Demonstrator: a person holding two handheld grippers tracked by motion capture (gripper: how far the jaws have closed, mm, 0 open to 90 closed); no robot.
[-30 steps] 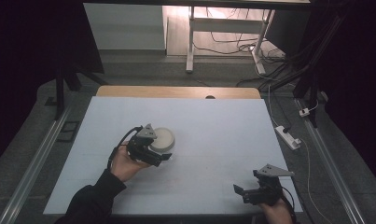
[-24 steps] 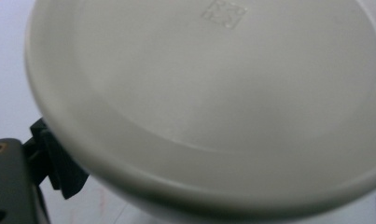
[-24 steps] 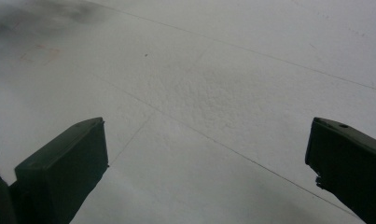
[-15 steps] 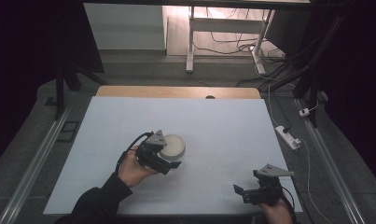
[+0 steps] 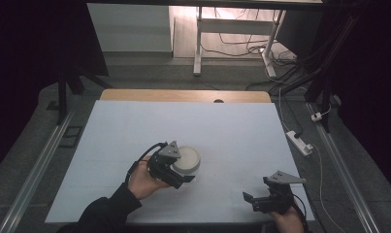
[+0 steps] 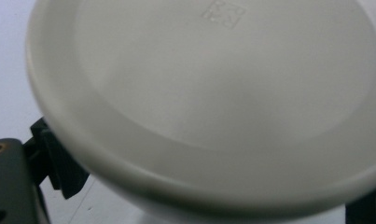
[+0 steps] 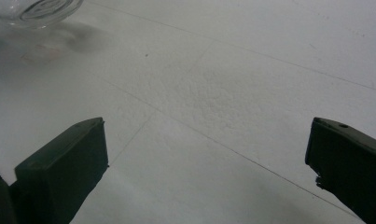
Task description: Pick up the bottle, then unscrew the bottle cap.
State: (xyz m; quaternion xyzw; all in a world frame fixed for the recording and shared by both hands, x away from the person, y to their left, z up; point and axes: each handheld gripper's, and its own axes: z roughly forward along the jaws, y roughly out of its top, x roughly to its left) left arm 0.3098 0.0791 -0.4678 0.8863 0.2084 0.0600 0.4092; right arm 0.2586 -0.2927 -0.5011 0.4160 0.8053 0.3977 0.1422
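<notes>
white sheeting covers the table (image 5: pixel 232 131), with a strip of bare wood along its far edge and a dark floor strewn with cables beyond. taking the white bowl (image 5: pixel 187 160) as the landmark: it sits a little toward the near-left of the table's middle, and the left gripper (image 5: pixel 176 171) is right against its near-left side. the person's left hand (image 5: pixel 143 177) comes up from the bottom edge in a dark sleeve, forearm angled up and to the right toward the bowl, wrist turned so the gripper's grey plate faces up. in the left gripper view the bowl (image 6: pixel 213 107) looms tilted and very close, its rim lying between the two black jaws, one at the lower left and one at the lower right corner, so the jaws are clasped on the bowl's rim. well to the right of the bowl and nearer the table's front edge, the right gripper (image 5: pixel 253 199) rests low by the table surface, its hand just entering at the bottom, pointing leftward. in the right gripper view its jaws stand wide apart over bare table (image 7: pixel 232 93), gripping nothing, and a clear glass object (image 7: pixel 34 10) shows at the top left corner.
</notes>
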